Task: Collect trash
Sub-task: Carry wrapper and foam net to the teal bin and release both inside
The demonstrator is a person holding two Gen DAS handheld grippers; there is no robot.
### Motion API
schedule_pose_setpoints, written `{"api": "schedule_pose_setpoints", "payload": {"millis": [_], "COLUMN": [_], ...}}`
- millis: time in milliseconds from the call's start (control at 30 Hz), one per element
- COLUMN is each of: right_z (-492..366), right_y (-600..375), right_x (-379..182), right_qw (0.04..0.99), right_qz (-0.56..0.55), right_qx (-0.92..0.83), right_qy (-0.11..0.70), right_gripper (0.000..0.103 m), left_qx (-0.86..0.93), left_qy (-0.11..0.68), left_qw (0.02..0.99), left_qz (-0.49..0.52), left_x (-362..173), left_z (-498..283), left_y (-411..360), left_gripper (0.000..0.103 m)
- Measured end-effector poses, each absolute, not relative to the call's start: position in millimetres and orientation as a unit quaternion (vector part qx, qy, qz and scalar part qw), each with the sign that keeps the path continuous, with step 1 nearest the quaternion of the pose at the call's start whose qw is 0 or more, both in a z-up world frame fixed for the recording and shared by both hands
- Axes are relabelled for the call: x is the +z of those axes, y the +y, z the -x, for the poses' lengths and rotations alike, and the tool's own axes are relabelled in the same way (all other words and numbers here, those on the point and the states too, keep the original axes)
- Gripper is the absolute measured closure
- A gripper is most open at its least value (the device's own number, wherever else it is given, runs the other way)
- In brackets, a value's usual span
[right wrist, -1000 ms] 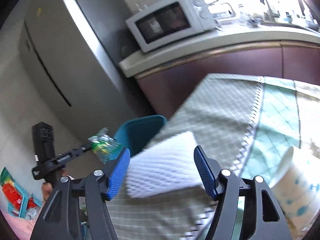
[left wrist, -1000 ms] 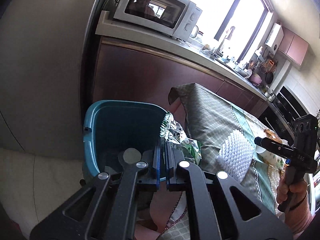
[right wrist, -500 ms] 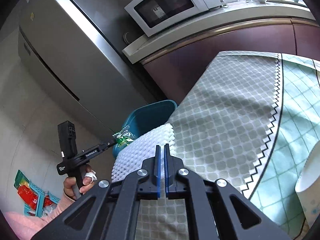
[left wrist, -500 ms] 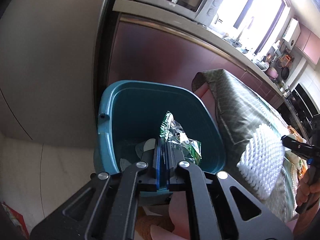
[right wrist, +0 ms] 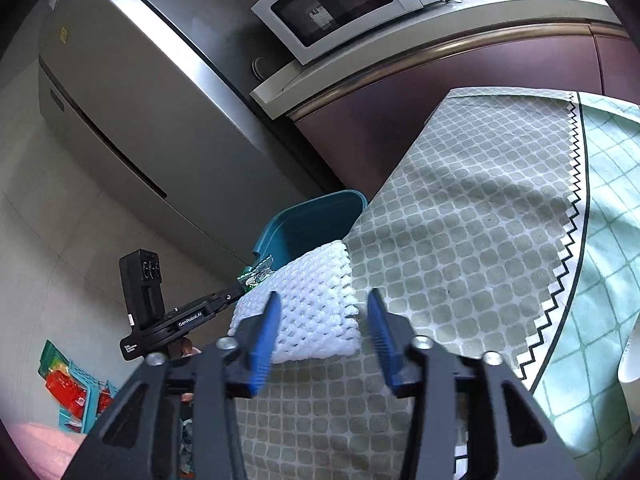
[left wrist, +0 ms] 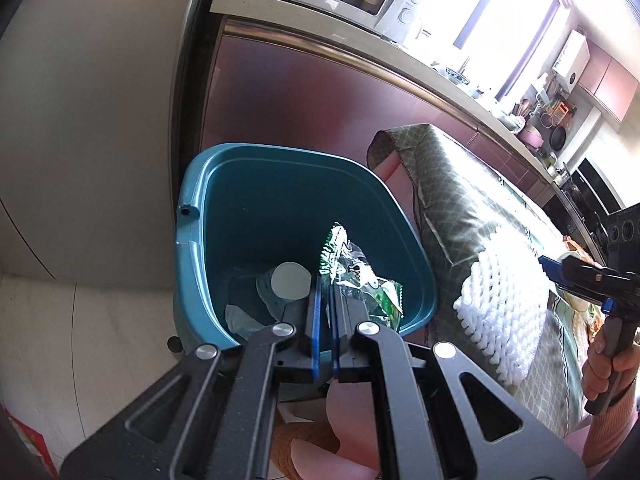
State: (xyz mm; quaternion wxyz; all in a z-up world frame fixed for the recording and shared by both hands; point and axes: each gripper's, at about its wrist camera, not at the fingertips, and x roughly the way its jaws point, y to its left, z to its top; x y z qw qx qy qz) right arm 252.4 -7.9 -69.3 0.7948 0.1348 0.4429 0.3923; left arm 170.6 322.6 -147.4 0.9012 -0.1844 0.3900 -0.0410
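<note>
My left gripper is shut on a green and silver snack wrapper and holds it over the open teal trash bin, which has paper trash at its bottom. The bin also shows in the right wrist view, beside the table's corner. A white foam net sleeve lies on the checked tablecloth at the table's edge. My right gripper is open, its blue fingers on either side of the sleeve's near end. The sleeve shows in the left wrist view too.
A grey fridge stands behind the bin. A counter with a microwave runs along the wall. A white paper cup stands on the table at the right. A basket with red packets sits on the floor.
My left gripper has moved the wrapper further over the bin's opening. My right gripper, shut half a second ago, has opened around the foam sleeve.
</note>
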Motion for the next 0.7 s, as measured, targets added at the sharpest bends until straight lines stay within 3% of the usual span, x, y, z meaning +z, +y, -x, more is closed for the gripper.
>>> {"api": "schedule_pose_setpoints", "payload": {"millis": [100, 133, 167, 200, 367, 700], "right_z": [-253, -254, -254, -254, -255, -286], "right_y": [3, 7, 9, 10, 11, 51], "right_x": [-74, -76, -78, -79, -73, -58], "right_qw": [0.792, 0.789, 0.786, 0.786, 0.79, 0.789], "right_qz": [-0.119, -0.114, -0.111, -0.108, -0.109, -0.114], "right_qx": [0.39, 0.391, 0.39, 0.388, 0.392, 0.41], "right_qy": [0.454, 0.461, 0.466, 0.469, 0.458, 0.443], "right_gripper": [0.056, 0.07, 0.09, 0.096, 0.101, 0.101], "left_qx": [-0.039, -0.038, -0.037, -0.036, -0.03, -0.01], "left_qy": [0.393, 0.393, 0.393, 0.394, 0.395, 0.404], "left_qw": [0.9, 0.9, 0.9, 0.9, 0.899, 0.896], "left_qz": [0.185, 0.183, 0.183, 0.183, 0.187, 0.185], "left_x": [-148, -148, -149, -149, -152, -160], "left_z": [-172, -172, -174, -176, -187, -202], "left_y": [321, 321, 322, 322, 326, 335], "left_gripper": [0.099, 0.099, 0.099, 0.099, 0.099, 0.099]}}
